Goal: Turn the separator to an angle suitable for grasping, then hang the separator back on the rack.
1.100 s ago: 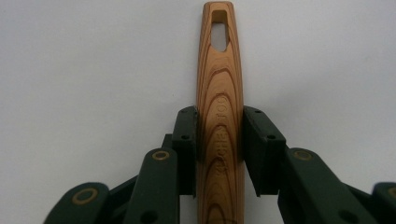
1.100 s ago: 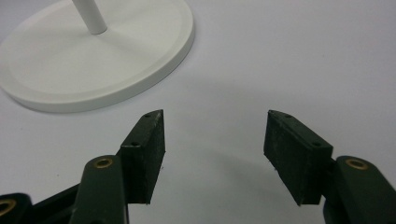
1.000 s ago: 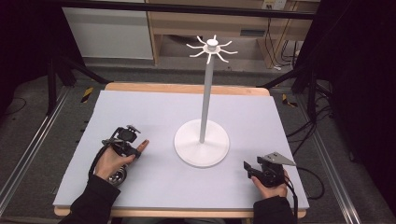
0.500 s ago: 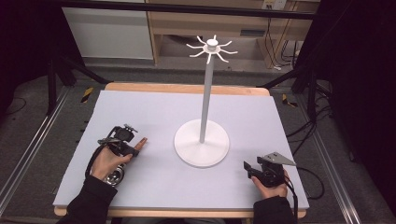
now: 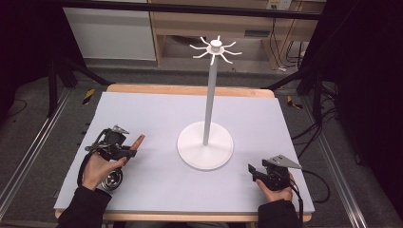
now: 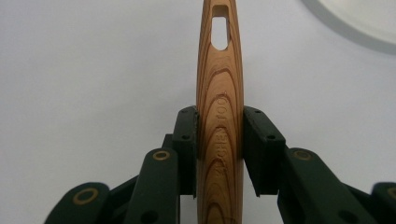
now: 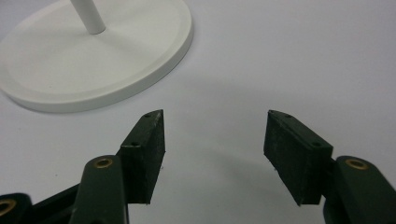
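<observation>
Wooden utensil handle [image 6: 219,116] | clamped in left gripper [image 5: 124,151], left of frame centre, lifted since a second ago | right gripper [image 7: 214,140] gaping, empty, lower right | stand [image 5: 206,145] hooks judged next.

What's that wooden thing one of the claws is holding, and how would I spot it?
Start at the white stand in the middle of the table. Toward the person's left hand, the left claw clamps a wooden handle. It is the one brown, grained piece there, with a slot near its tip.
</observation>
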Demonstrator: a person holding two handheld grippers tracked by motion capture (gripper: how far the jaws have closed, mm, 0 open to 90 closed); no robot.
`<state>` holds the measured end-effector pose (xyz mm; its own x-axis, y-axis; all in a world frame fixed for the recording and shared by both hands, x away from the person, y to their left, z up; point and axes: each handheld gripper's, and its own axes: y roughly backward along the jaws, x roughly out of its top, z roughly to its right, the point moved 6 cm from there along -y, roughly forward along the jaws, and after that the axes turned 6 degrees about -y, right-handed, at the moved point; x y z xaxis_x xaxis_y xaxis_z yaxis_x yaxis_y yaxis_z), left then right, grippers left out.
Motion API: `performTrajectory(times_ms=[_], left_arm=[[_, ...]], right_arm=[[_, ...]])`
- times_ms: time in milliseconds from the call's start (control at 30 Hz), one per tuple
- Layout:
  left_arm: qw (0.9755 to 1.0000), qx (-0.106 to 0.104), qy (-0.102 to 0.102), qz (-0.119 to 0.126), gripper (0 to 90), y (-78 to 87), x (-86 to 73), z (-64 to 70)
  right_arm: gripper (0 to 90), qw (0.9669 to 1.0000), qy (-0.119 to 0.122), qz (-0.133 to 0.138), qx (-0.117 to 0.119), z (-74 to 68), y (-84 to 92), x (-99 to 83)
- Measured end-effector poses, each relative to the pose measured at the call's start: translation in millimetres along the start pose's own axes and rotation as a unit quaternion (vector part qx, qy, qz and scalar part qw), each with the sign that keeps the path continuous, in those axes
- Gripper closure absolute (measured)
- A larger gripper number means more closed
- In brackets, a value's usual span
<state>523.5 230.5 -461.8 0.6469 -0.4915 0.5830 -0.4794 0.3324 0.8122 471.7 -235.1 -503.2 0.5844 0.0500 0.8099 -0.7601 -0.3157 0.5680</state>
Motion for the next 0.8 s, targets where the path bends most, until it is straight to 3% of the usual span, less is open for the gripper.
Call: performTrajectory(times_ms=[33, 167, 200, 267, 400, 567, 633, 733, 800], left_arm=[[1.0000, 0.000, 0.000, 0.000, 67.5, 0.0, 0.0, 0.0], [0.9994, 0.002, 0.001, 0.035, 67.5, 10.6, -0.1, 1.9], [0.9985, 0.009, -0.001, 0.054, 67.5, 16.5, 2.3, 2.5], [0.9978, 0.009, 0.001, 0.066, 67.5, 19.1, 3.8, 3.6], [0.9935, 0.015, -0.001, 0.112, 67.5, 32.4, 10.7, 11.8], [0.9902, 0.014, 0.001, 0.139, 67.5, 40.6, 14.3, 17.5], [0.9874, 0.008, 0.004, 0.158, 67.5, 43.2, 15.9, 21.6], [0.9859, 0.006, 0.003, 0.167, 67.5, 44.6, 17.5, 24.3], [0.9826, 0.010, -0.002, 0.185, 67.5, 48.4, 20.3, 27.5]], right_arm=[[38.7, 1.0000, -0.001, 0.001, -0.001, 0.2, 0.1, 0.1], [38.5, 1.0000, -0.002, 0.002, -0.003, 0.1, 0.6, 0.1], [38.4, 1.0000, -0.001, 0.002, -0.003, 0.1, 0.6, 0.0], [38.2, 1.0000, -0.001, 0.001, -0.003, 0.0, 0.5, 0.0], [37.6, 1.0000, 0.002, 0.003, -0.004, 0.6, 0.9, 0.3], [37.3, 1.0000, 0.001, 0.004, -0.003, 0.2, 1.5, 0.5], [37.0, 1.0000, 0.001, 0.004, -0.004, 0.0, 1.5, 0.3], [36.8, 1.0000, 0.000, 0.006, -0.003, -0.2, 1.8, 0.4], [36.3, 1.0000, -0.001, 0.005, -0.005, 0.3, 2.1, 0.5]])
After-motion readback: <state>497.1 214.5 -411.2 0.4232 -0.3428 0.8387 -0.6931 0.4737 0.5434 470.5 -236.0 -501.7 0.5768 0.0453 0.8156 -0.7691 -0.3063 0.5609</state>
